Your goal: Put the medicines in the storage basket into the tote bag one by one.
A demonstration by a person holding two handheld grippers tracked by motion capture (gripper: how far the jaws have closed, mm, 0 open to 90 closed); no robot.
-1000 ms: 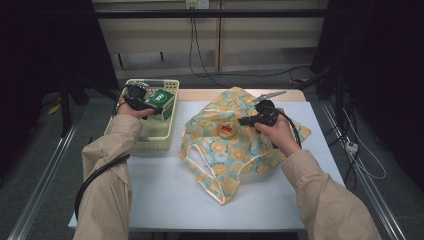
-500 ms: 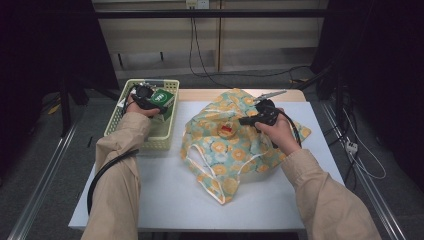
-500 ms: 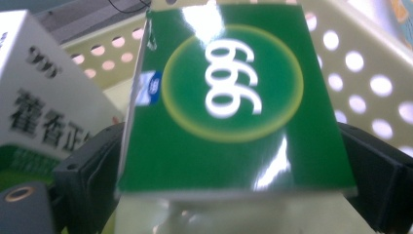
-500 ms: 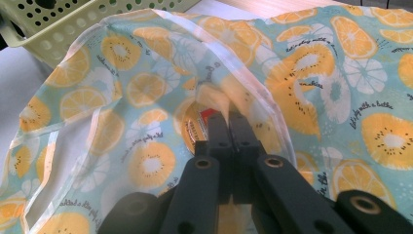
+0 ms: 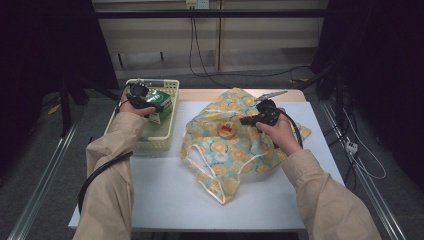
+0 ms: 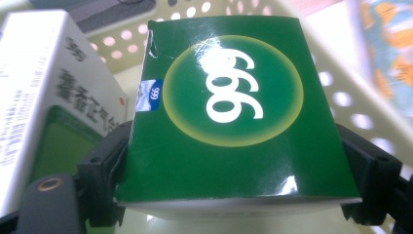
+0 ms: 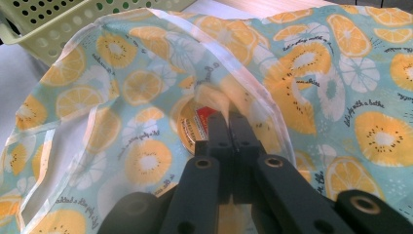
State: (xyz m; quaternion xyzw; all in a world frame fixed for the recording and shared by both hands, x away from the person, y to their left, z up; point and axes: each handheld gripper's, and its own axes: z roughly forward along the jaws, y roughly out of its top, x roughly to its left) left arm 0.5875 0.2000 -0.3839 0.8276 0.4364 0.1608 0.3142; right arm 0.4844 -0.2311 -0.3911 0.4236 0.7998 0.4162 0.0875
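Right claw (image 7: pixel 229 127), nearest the person on the high view, has its jaws pressed together on the white-trimmed rim of the fruit-print bag (image 5: pixel 235 145), holding the mouth up off the desk (image 5: pixel 165 200). Inside the opening a small round tin with a red label (image 7: pixel 195 127) lies just beyond the jaw tips. The pinch takes in only a thin fold of cloth, so a tug from the hand could pull the hem free and let the mouth fall shut before anything goes in.

Farther off, over the pale yellow basket (image 5: pixel 150 142) at the desk's left edge, the left claw (image 5: pixel 146 102) pinches a green box (image 6: pixel 234 112) across its two sides; its jaws have just been closing on it, and the box sits between them. A white box (image 6: pixel 36 92) lies just beside it in the basket. The green carton is glossy and already torn at one top corner, so a weak grip may let it slide out on the way across to the bag, while a hard one may crush its walls.
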